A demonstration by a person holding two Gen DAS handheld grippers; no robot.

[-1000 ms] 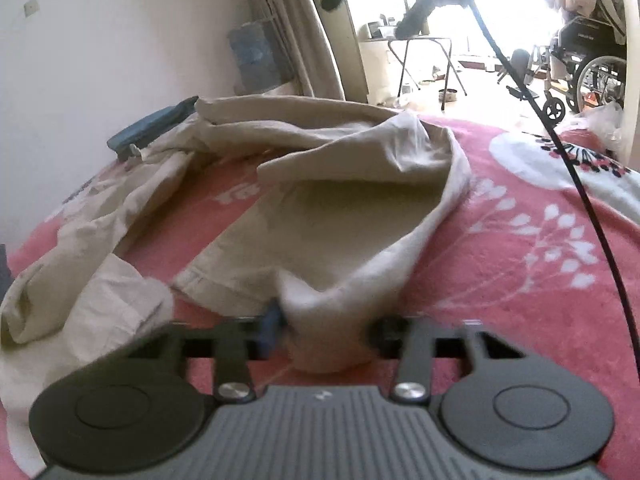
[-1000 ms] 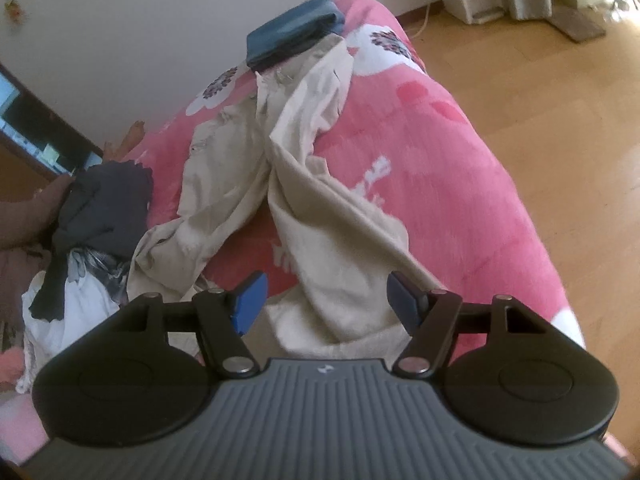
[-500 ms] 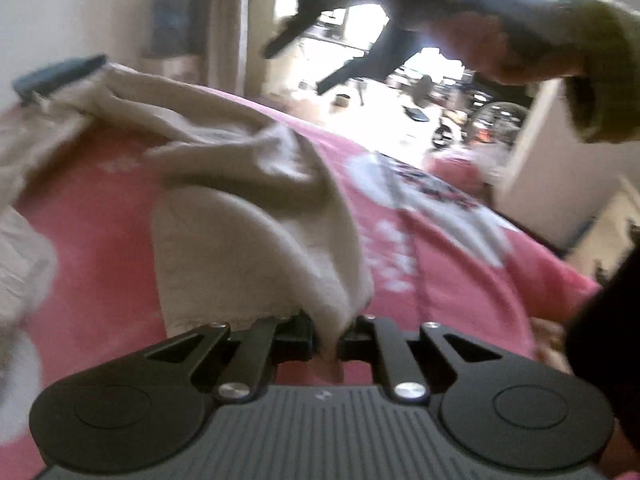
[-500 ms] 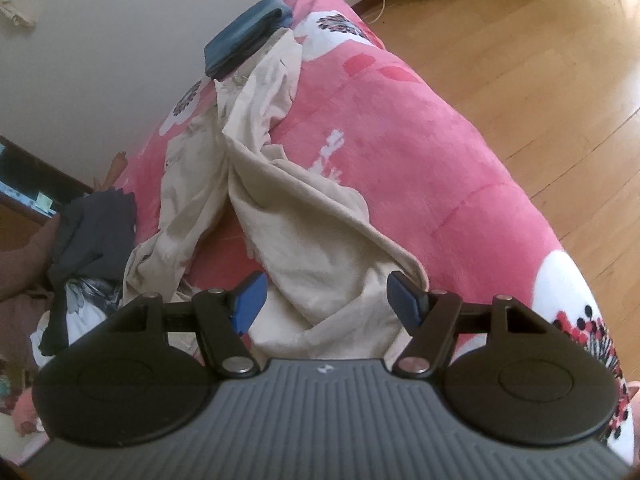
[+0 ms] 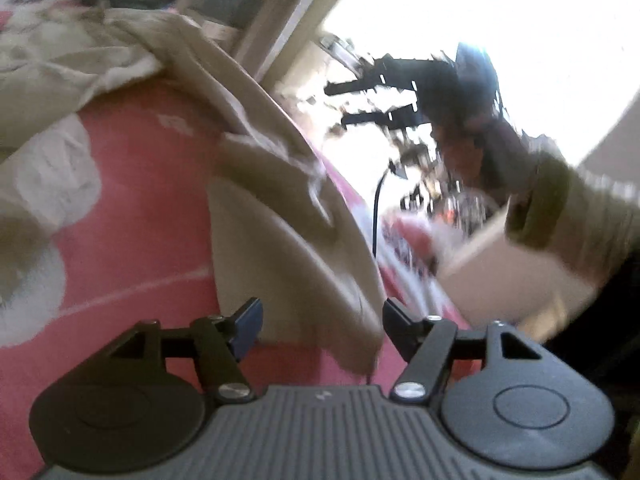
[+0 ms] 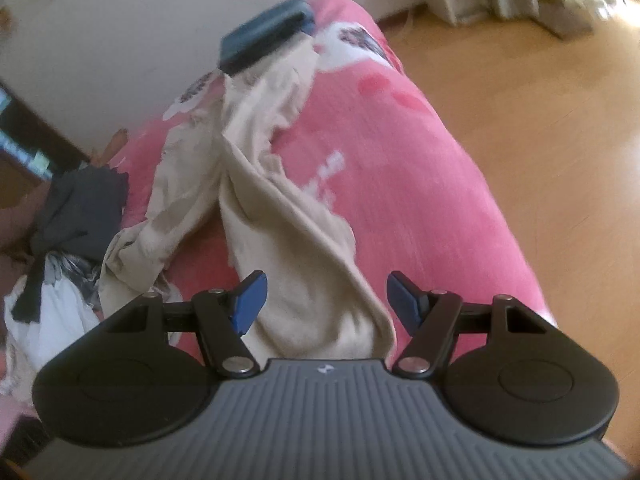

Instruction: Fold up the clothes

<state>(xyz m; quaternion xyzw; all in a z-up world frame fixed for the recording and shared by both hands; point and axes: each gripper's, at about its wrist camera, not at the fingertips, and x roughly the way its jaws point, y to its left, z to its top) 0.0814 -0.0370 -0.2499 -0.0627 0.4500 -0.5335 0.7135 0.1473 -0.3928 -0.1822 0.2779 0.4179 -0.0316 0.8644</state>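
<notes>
While the beige trousers [image 6: 280, 216] lie crumpled on the pink blanket [image 6: 400, 184], the left gripper [image 5: 320, 320] and the right gripper [image 6: 323, 300] stand spread wide, each over a trouser end, grasping nothing.

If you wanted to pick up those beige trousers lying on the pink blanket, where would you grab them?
Probably the near leg end of the beige trousers, coming from the bed's foot. It lies flat between the open right tongs, a thin edge easy to pinch; farther up, the cloth is bunched on the pink blanket.
</notes>
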